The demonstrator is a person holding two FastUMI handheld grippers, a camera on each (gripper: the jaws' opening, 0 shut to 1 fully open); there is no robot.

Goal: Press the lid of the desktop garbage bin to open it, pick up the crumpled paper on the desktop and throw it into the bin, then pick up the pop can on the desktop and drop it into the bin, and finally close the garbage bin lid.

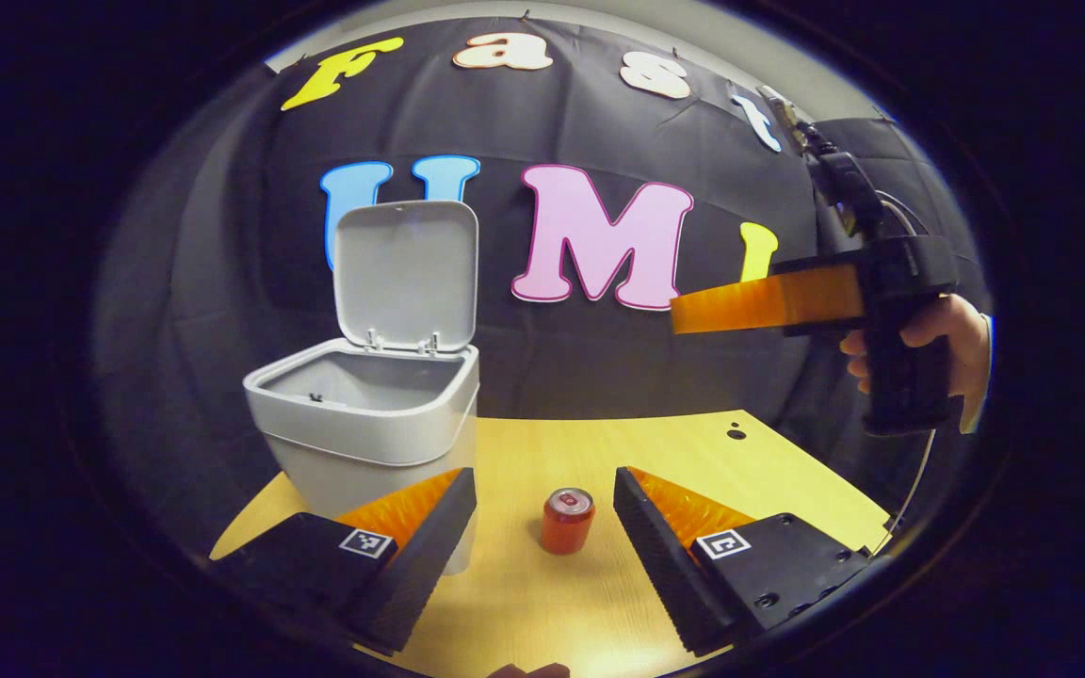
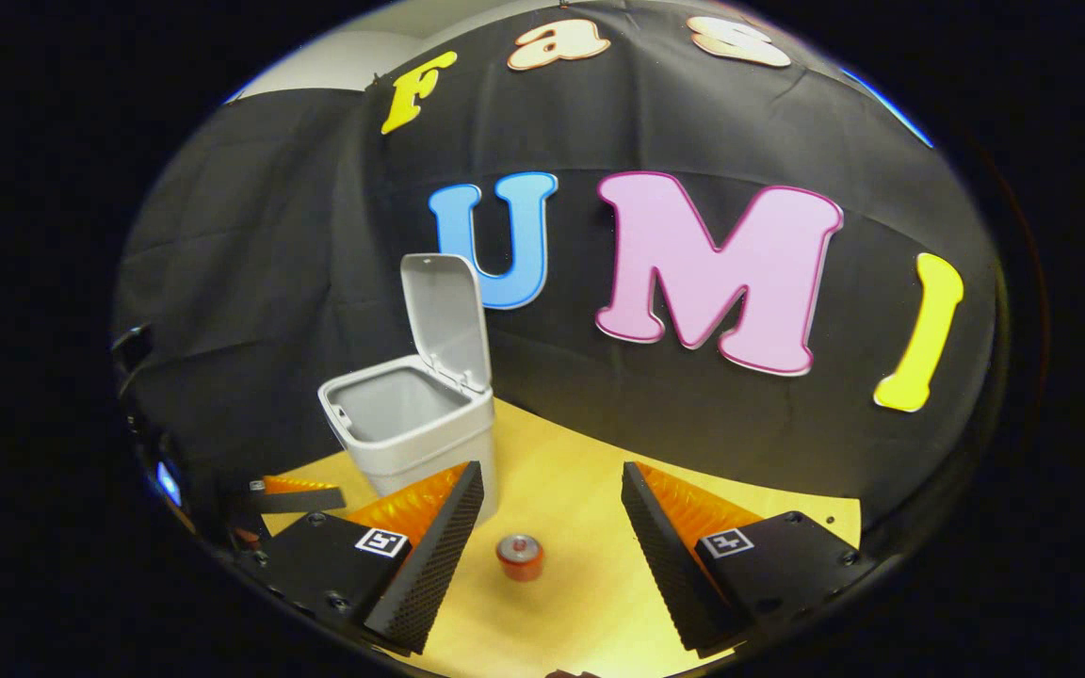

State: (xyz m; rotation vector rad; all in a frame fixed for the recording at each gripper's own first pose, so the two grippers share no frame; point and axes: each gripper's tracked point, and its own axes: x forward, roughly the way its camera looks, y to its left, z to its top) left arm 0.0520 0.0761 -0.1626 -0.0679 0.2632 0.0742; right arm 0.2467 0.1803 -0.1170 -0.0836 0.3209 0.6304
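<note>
A grey desktop bin stands on the left of the wooden table with its lid swung up and upright. A red pop can stands upright on the table just right of the bin. My left gripper is open, low over the table, with the can a short way ahead between the lines of its fingers. In the right gripper view the bin and the can lie below my open right gripper, which hangs higher. The right gripper also appears at the upper right of the left gripper view, held by a hand.
The yellow wooden table ends at the black cloth wall behind the bin. A small dark hole sits near the table's far right corner. Part of the left gripper shows left of the bin in the right gripper view.
</note>
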